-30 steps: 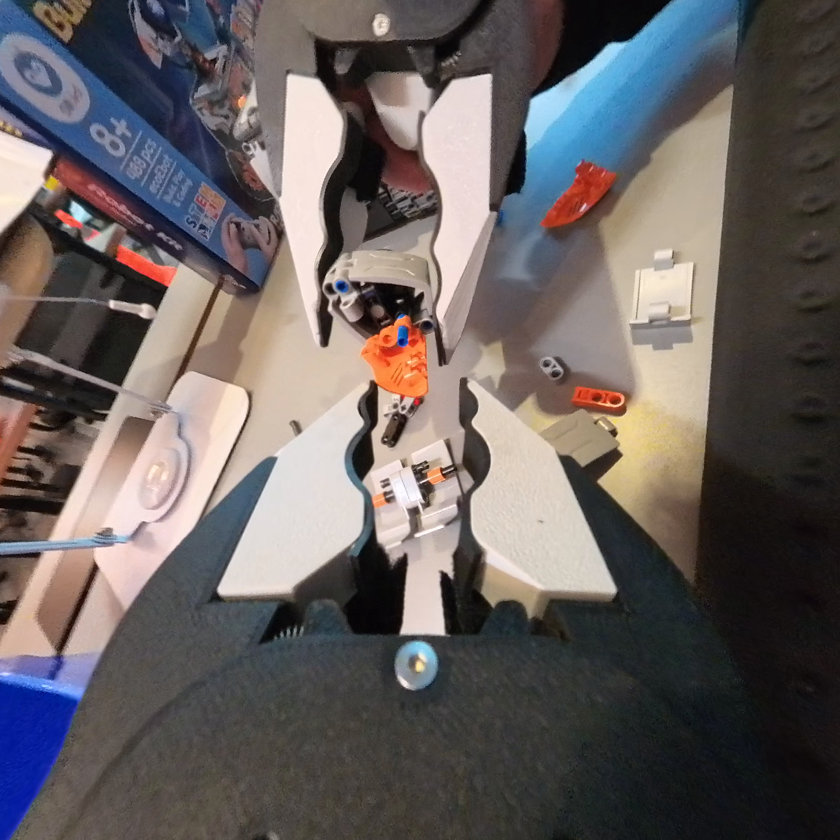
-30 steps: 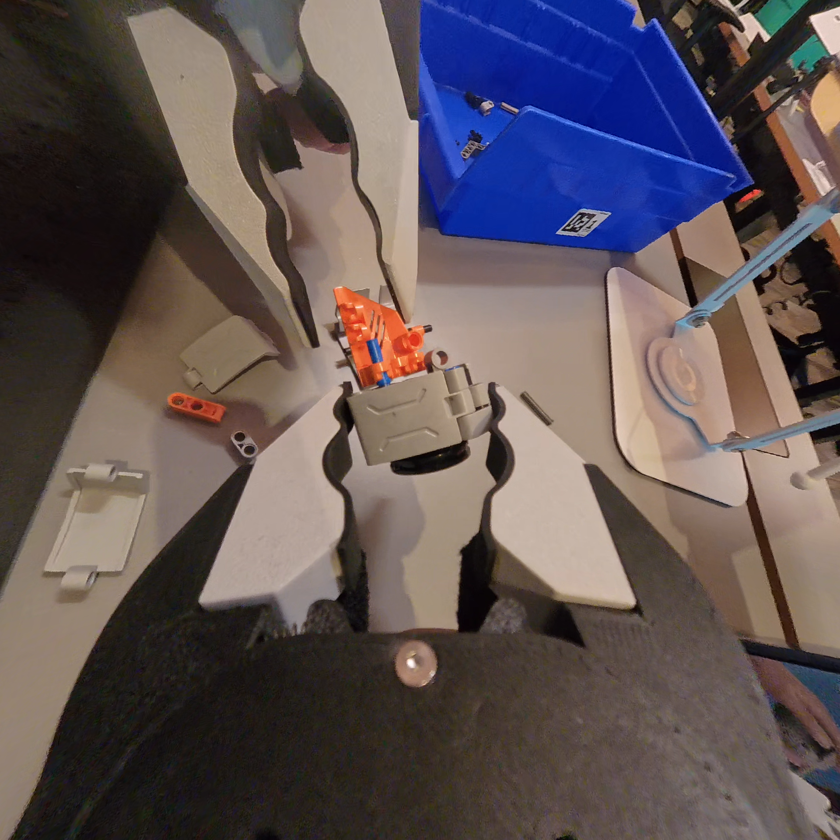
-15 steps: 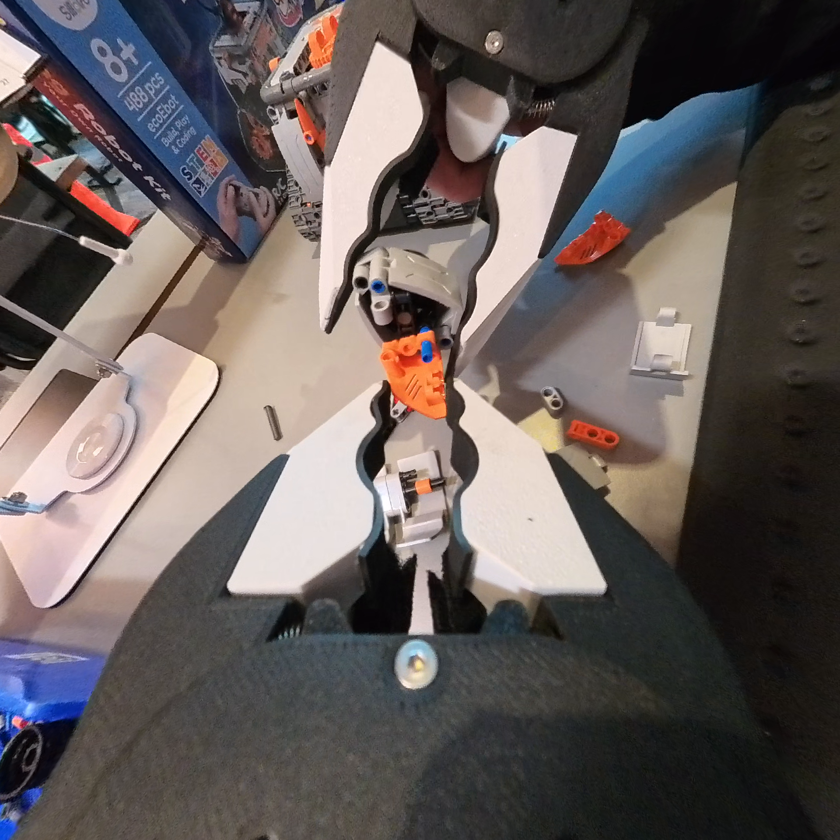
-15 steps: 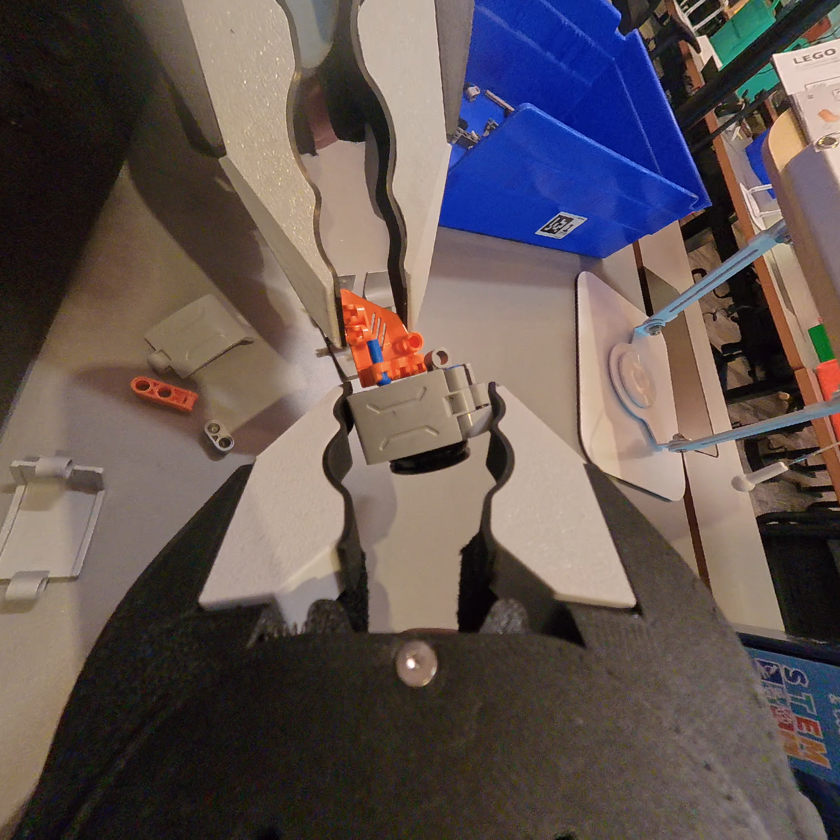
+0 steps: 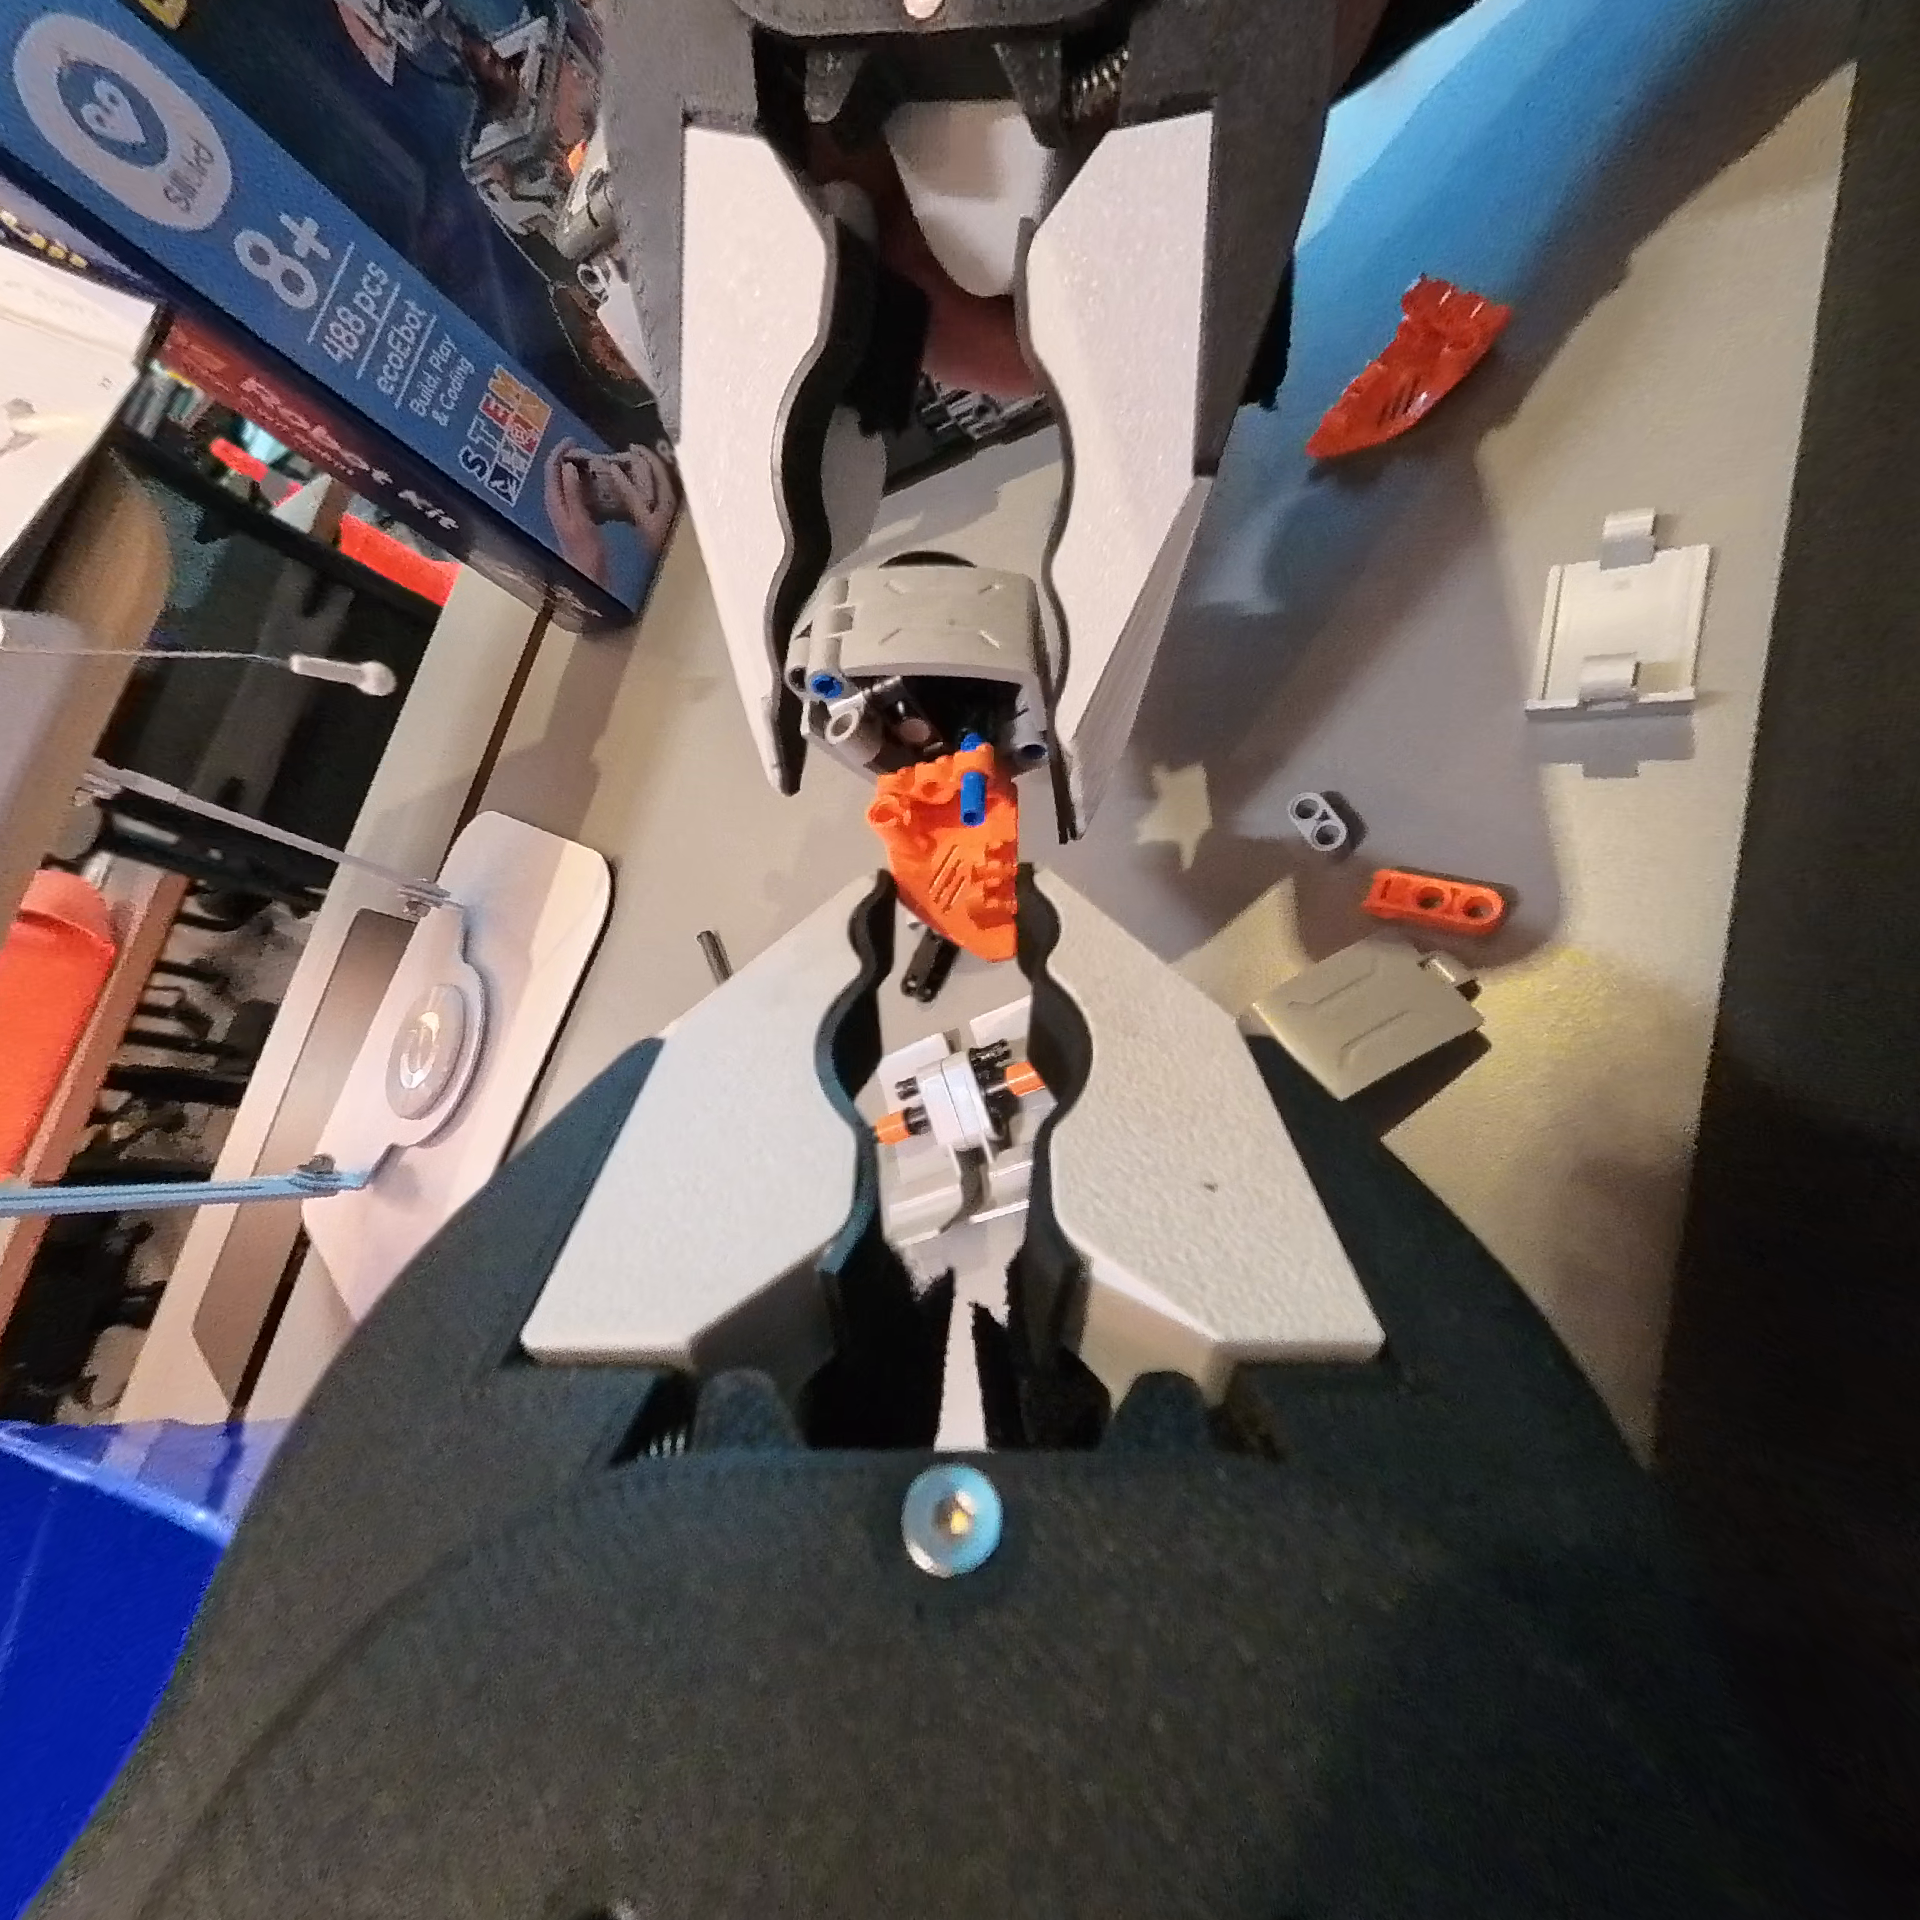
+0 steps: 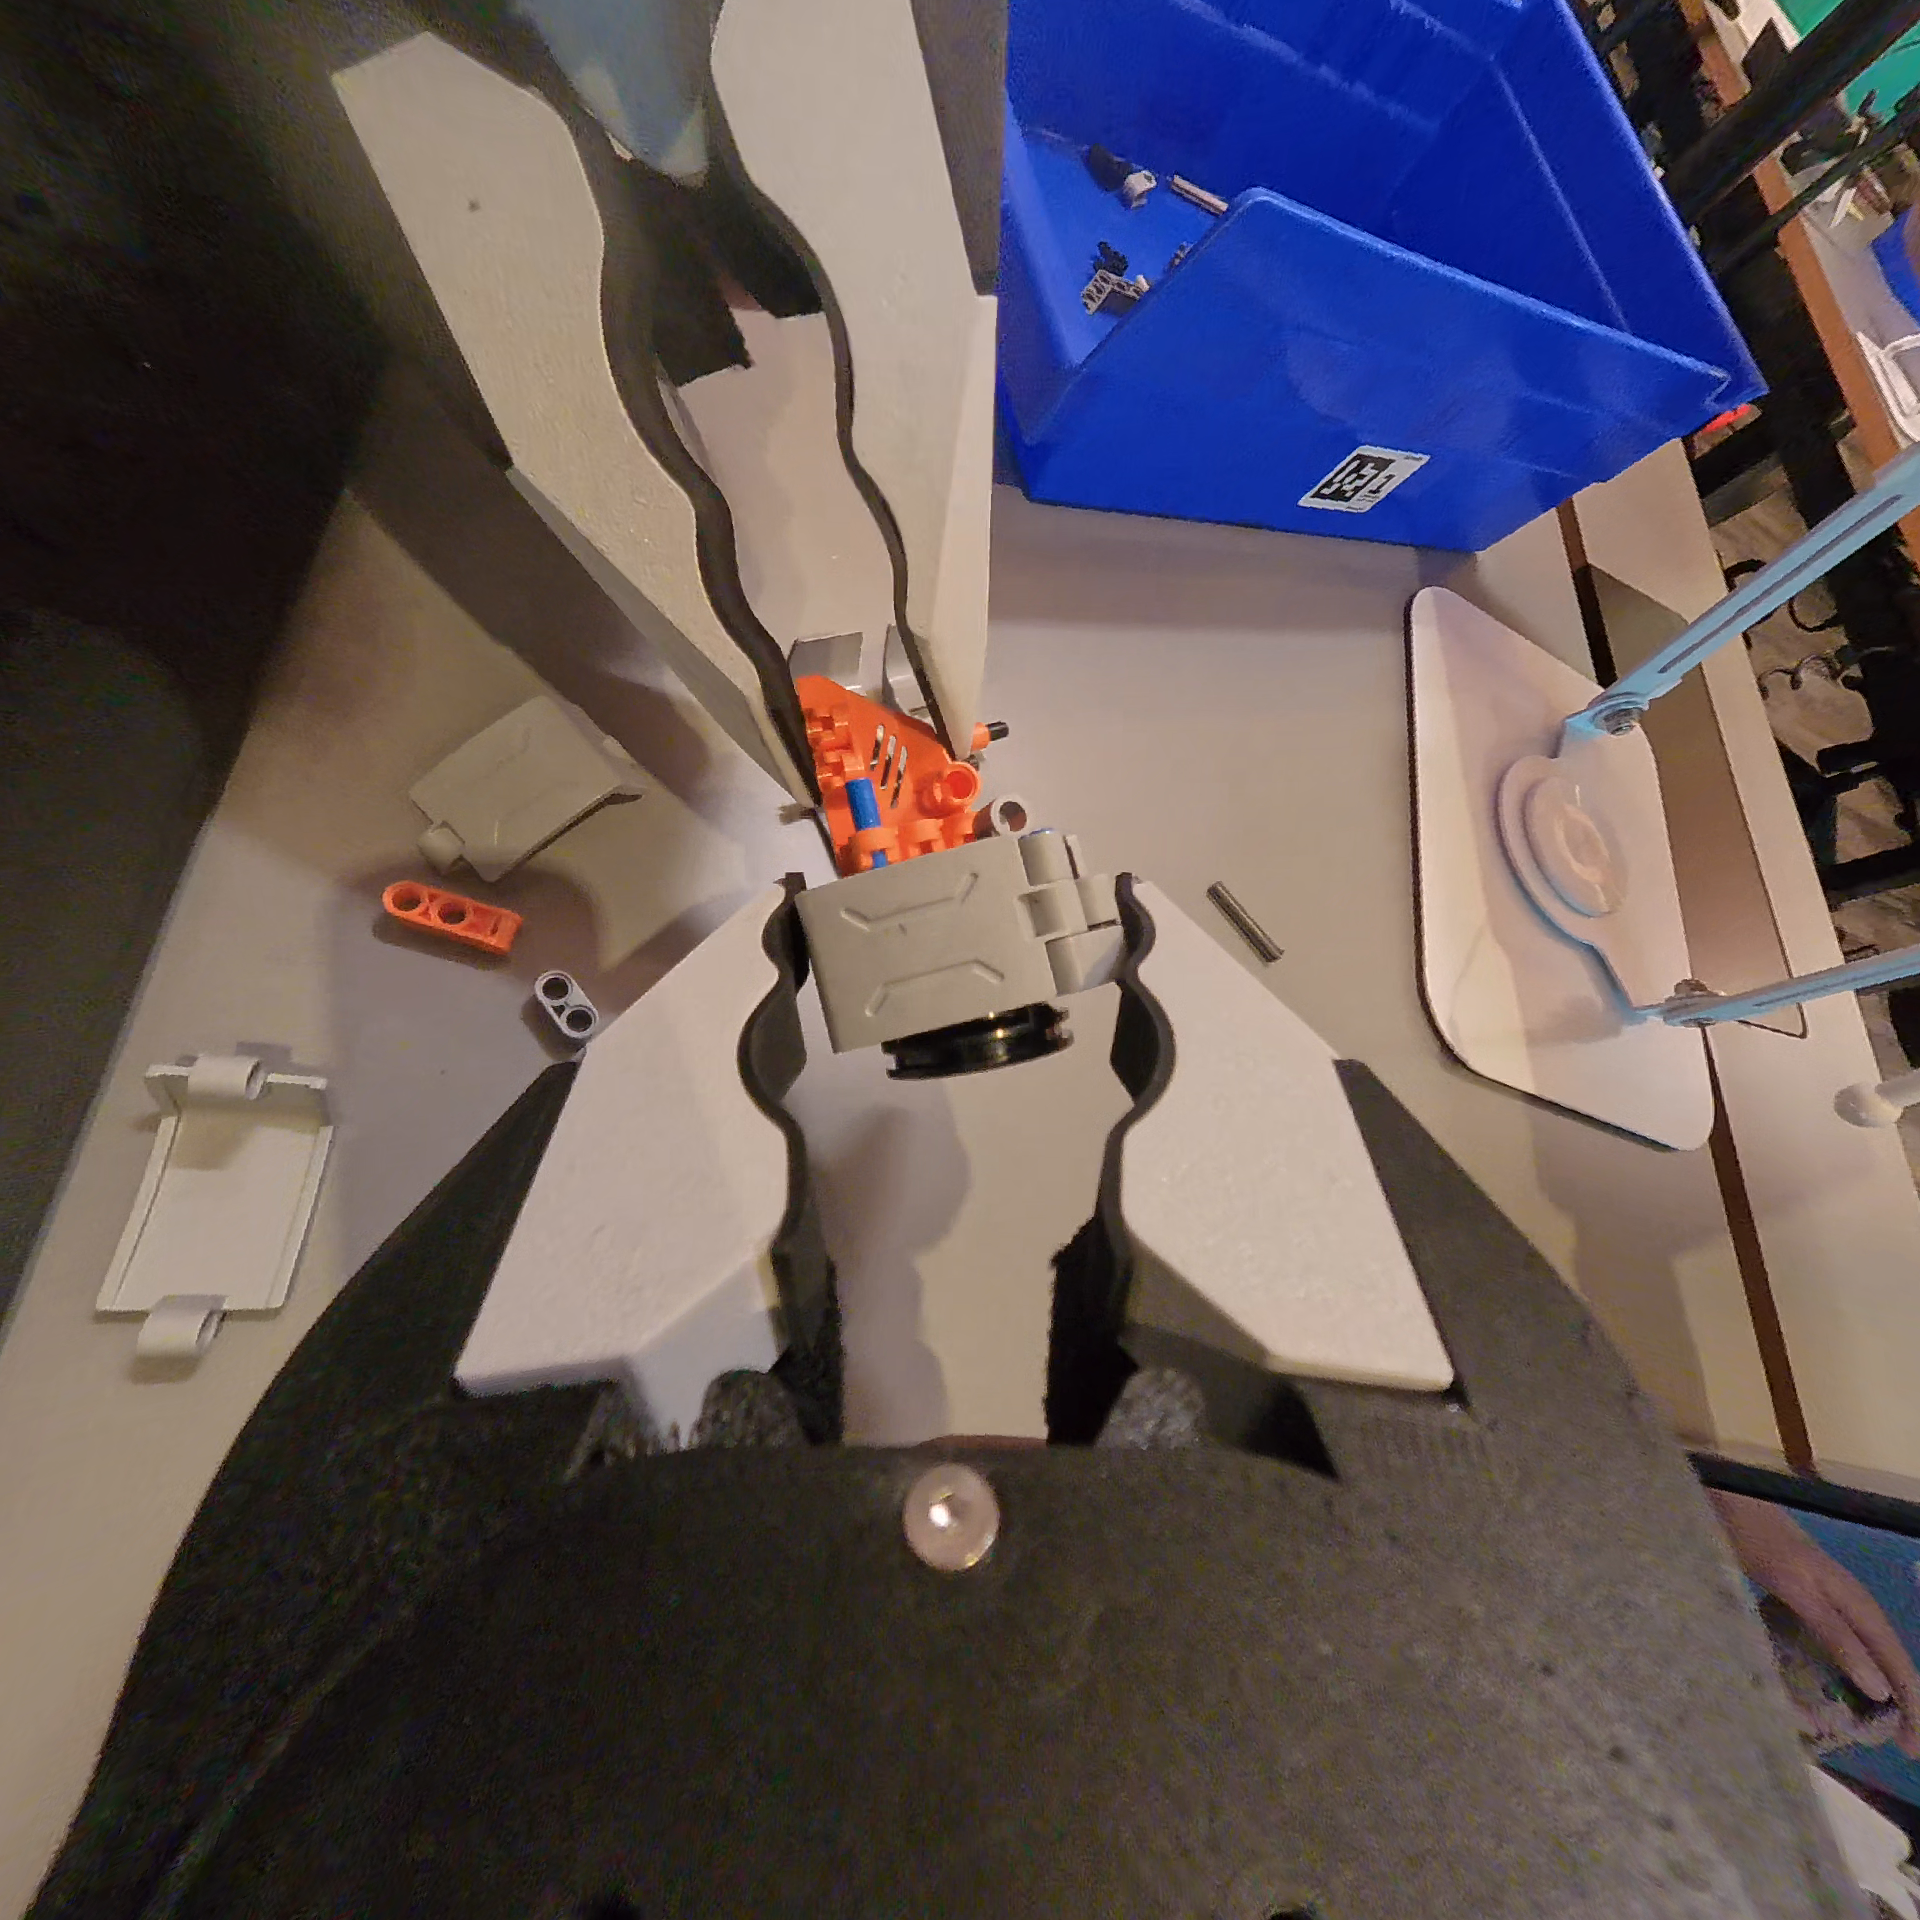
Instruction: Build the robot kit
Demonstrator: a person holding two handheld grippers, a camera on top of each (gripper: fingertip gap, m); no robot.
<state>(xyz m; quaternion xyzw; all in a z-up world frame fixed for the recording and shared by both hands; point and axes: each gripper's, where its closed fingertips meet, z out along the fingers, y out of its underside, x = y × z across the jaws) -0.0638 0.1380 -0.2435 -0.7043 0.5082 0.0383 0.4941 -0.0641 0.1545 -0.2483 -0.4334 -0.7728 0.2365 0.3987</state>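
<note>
My right gripper (image 6: 956, 904) is shut on a grey panel assembly (image 6: 935, 935) with a black wheel under it. It also shows at the top of the left wrist view (image 5: 930, 800). An orange panel (image 5: 951, 883) with a blue pin sticks out of that assembly. My left gripper (image 5: 956, 894) faces the right one and pinches the orange panel's tip between its fingertips, as the right wrist view (image 6: 868, 738) shows. A small white-grey piece (image 5: 956, 1122) with orange pins sits further back between the left jaws.
Loose parts lie on the grey table (image 6: 1195, 675): a grey panel (image 6: 520, 784), an orange beam (image 6: 452, 914), a grey connector (image 6: 566, 1003), a white hinged panel (image 6: 218, 1195), a black pin (image 6: 1244, 920), a red curved piece (image 5: 1403, 364). There is also a blue bin (image 6: 1351, 364), a white stand base (image 6: 1538, 862) and a blue box (image 5: 312, 260). The grippers are tip to tip, or close to it. The small white-grey piece (image 5: 956, 1122) is about 7 cm from both grippers' fingertips.
My left jaws have narrowed and moved forward onto the orange panel's tip. Both grippers tilted half a second ago and have swung back close to where they were.
</note>
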